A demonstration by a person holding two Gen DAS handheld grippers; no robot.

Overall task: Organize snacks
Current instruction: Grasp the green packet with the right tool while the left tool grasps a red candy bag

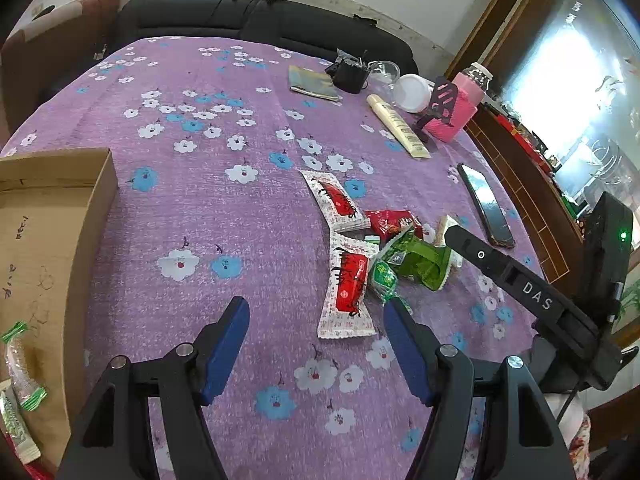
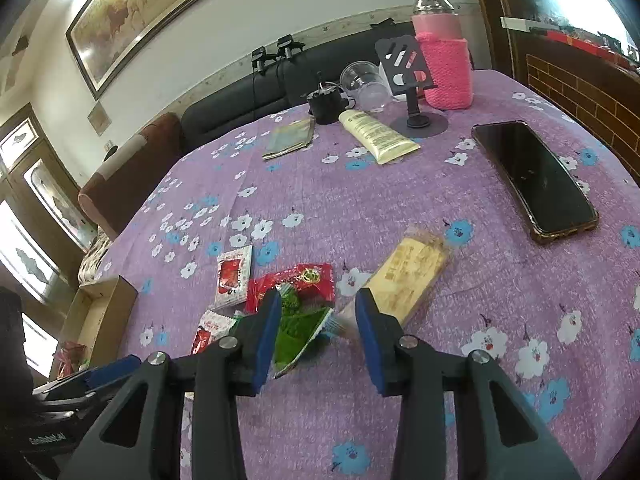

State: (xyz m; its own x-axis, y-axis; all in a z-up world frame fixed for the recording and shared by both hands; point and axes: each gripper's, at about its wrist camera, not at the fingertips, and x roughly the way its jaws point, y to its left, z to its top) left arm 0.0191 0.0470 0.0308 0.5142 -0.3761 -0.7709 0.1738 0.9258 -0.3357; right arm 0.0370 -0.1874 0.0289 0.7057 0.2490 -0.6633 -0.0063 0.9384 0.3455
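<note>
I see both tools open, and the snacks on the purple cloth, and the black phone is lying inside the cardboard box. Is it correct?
Not quite. The black phone lies on the purple cloth, away from the cardboard box, as the right wrist view shows. The rest holds: both tools are open, snacks on the cloth.

My left gripper (image 1: 316, 312) hangs above the table with its blue-padded fingers (image 1: 226, 344) spread wide, one tip toward 10 o'clock and the other toward 2, nothing between them. My right gripper (image 2: 316, 308) sits lower, jaws parted and gripping nothing. From the left wrist view its black body (image 1: 532, 292) reaches in from 3 o'clock, fingers pointing toward 10.
</note>
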